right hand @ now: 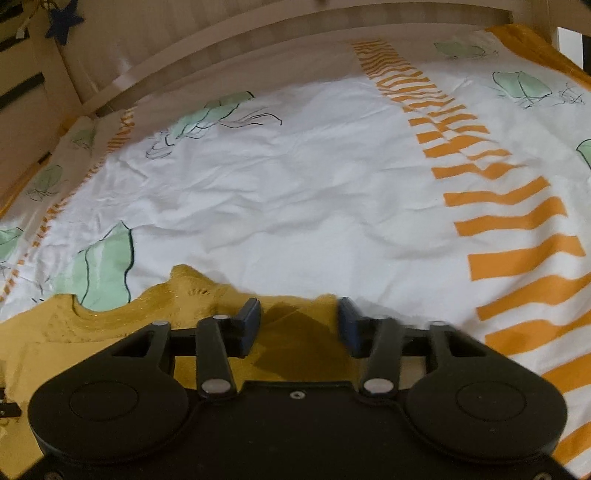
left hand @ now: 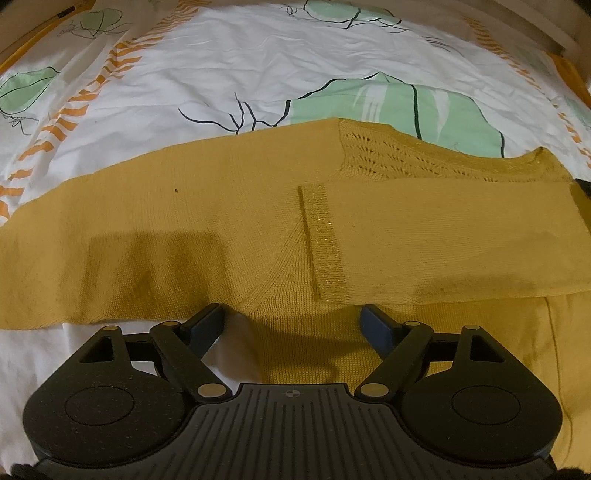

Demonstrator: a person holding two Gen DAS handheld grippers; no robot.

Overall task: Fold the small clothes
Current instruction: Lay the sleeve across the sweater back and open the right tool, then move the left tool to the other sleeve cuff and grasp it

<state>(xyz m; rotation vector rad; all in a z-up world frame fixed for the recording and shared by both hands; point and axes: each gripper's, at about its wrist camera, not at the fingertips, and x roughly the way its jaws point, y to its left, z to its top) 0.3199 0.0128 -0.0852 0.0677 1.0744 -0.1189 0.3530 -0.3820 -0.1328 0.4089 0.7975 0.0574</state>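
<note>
— Sweater (left hand: 258, 229) in mustard knit is being seen spread flat across the bedsheet (left hand: 221, 74), with one sleeve (left hand: 424, 240) folded over the body and its glittery cuff (left hand: 321, 236) lying near the middle of the sweater.

— And the surface under the sweater?

— A white bedsheet printed with green shapes, thin dark lines and orange stripes is being shown, slightly creased. Beyond the sweater, a pale wooden bed rail (right hand: 295, 26) is being seen at the far edge of the sheet, and a dark blue star (right hand: 62, 18) is hanging past that rail.

— How are the claws being held?

— The left gripper (left hand: 293, 325) is being held spread wide at the near edge of the sweater, with nothing pinched between its fingers. The right gripper (right hand: 299, 325) is being held partly spread over a corner of the sweater by the lacy neckline (right hand: 166, 306); fabric is lying between its fingers, but no pressing on it is being shown.
</note>
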